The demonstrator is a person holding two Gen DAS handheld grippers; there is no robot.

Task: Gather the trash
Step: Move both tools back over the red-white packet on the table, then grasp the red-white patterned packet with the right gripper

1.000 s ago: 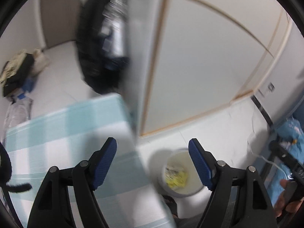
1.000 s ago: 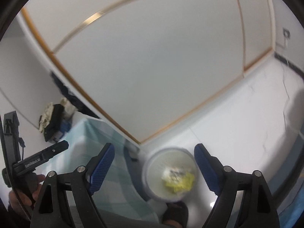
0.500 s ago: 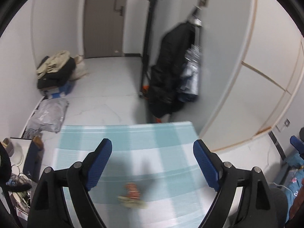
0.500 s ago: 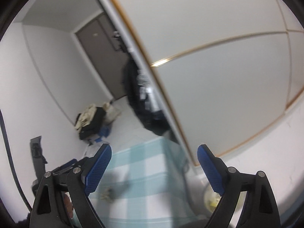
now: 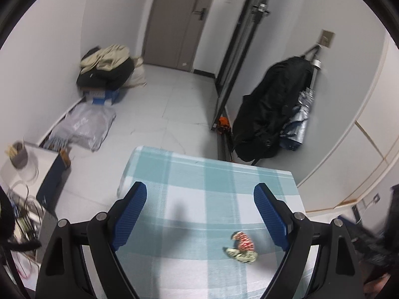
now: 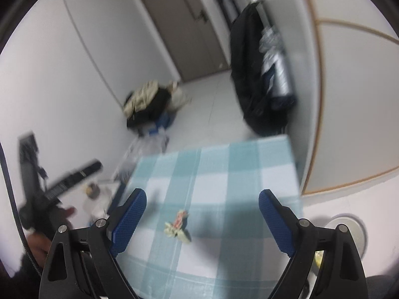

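No legible text, label or number anywhere.

Beyond the jaws we see a grey door [image 5: 178, 20], a black bag [image 5: 269, 109] hanging on the wall ahead-right, and piled clothes [image 5: 107, 64] ahead-left on the floor [image 5: 169, 104].

checked tabletop [image 5: 189, 182] bare around crumpled wrapper [image 5: 243, 246] — black bag [image 5: 269, 114] and wall beyond far edge.
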